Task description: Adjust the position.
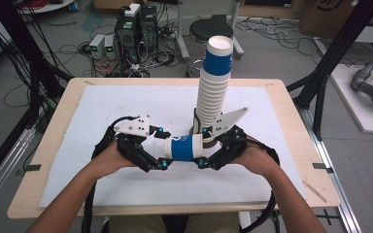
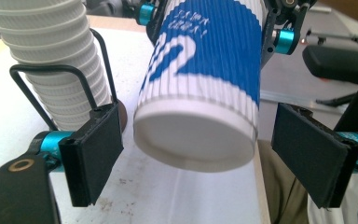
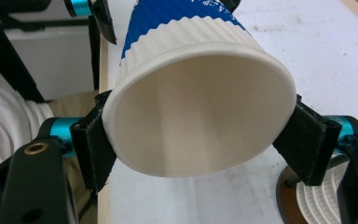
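Cup [image 1: 187,148], blue and white, ribbed, lying on its side above the table [image 1: 43,160], bridging the two grippers at about 6 o'clock of the white mat [image 1: 126,104] in the high view. Mouth end clamped by the right gripper [image 1: 203,163]: in the right gripper view, black pads [image 3: 92,144] pressed against the rim on both sides, open cream interior of the cup [image 3: 200,116] facing the camera. Base end pointing toward the left gripper [image 1: 161,148]; in the left gripper view, cup [image 2: 205,93] bottom hanging between the jaws, with a clear gap to each pad [image 2: 93,154], so released, not gripping. Left gripper's jaws spread wide on either side of the base, touching nothing.

Stack [image 1: 214,82] of nested cups standing tall at 12 o'clock of the held cup, just behind the right gripper, leaning slightly, topped by a blue-banded cup. Same stack [image 2: 51,56] at 10 o'clock in the left gripper view, cradled by a black wire holder [image 2: 56,70]. Its white ribbed rims [image 3: 321,198] at 4 o'clock in the right gripper view, on a dark round base [image 3: 284,196].

Left hand [image 1: 108,158] and right hand [image 1: 257,158] wrapped round the gripper bodies, forearms entering from 6 o'clock. Grey plate [image 1: 230,119] on the right gripper tilted up beside the stack. Floor beyond the table at 12 o'clock strewn with cables and computer boxes [image 1: 136,26], a round stool [image 1: 204,29] close behind the stack.
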`<state>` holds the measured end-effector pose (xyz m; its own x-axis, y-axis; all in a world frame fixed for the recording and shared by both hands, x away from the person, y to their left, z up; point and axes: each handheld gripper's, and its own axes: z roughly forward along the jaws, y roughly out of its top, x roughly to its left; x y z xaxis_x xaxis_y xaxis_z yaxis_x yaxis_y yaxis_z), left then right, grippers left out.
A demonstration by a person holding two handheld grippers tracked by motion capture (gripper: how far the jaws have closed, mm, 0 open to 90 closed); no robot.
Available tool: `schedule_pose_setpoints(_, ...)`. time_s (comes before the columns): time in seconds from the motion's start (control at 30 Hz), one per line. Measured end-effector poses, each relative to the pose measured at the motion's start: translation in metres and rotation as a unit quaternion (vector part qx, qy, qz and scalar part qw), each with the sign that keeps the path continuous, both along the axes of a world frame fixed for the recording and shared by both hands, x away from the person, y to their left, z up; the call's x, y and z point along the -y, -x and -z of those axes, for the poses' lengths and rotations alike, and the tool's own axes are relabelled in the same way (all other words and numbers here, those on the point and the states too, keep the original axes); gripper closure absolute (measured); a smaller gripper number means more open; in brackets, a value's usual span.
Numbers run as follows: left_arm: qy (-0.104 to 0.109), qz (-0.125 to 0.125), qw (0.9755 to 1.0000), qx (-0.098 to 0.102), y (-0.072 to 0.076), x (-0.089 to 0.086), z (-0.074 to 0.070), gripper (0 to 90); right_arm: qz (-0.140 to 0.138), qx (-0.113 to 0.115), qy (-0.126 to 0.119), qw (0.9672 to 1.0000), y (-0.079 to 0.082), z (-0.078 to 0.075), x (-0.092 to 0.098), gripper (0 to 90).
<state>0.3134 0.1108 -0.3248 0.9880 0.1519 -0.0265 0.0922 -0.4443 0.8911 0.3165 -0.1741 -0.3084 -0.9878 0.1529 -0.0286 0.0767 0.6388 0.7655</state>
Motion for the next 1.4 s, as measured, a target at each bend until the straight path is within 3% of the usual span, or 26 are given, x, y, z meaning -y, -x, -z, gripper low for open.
schedule_pose_setpoints(0.33, -0.038, 0.029, 0.9989, -0.002, 0.002, 0.012, -0.001, 19.5, -0.034, 0.003, 0.055, 0.9979, 0.001, -0.006, -0.020, 22.5)
schedule_pose_setpoints(0.53, -0.049, 0.039, 0.9980, -0.010, 0.001, 0.013, 0.001, 25.4, -0.039, -0.001, 0.065, 0.9971, 0.002, -0.004, -0.025, 22.5)
schedule_pose_setpoints(0.9, -0.037, 0.051, 0.9978, -0.020, -0.001, 0.012, 0.007, 28.3, -0.043, -0.005, 0.059, 0.9973, 0.002, -0.001, -0.024, 21.3)
schedule_pose_setpoints(1.03, -0.009, 0.051, 0.9983, -0.027, -0.002, 0.006, 0.010, 28.1, -0.035, -0.015, 0.016, 0.9991, 0.001, 0.001, -0.021, 19.6)
schedule_pose_setpoints(1.23, 0.040, 0.037, 0.9977, -0.040, -0.002, -0.001, 0.019, 28.2, -0.024, -0.020, -0.039, 0.9987, 0.000, 0.001, -0.017, 17.9)
schedule_pose_setpoints(1.4, 0.082, 0.021, 0.9947, -0.058, -0.004, -0.007, 0.030, 28.2, -0.001, -0.028, -0.127, 0.9915, -0.003, -0.001, -0.005, 14.6)
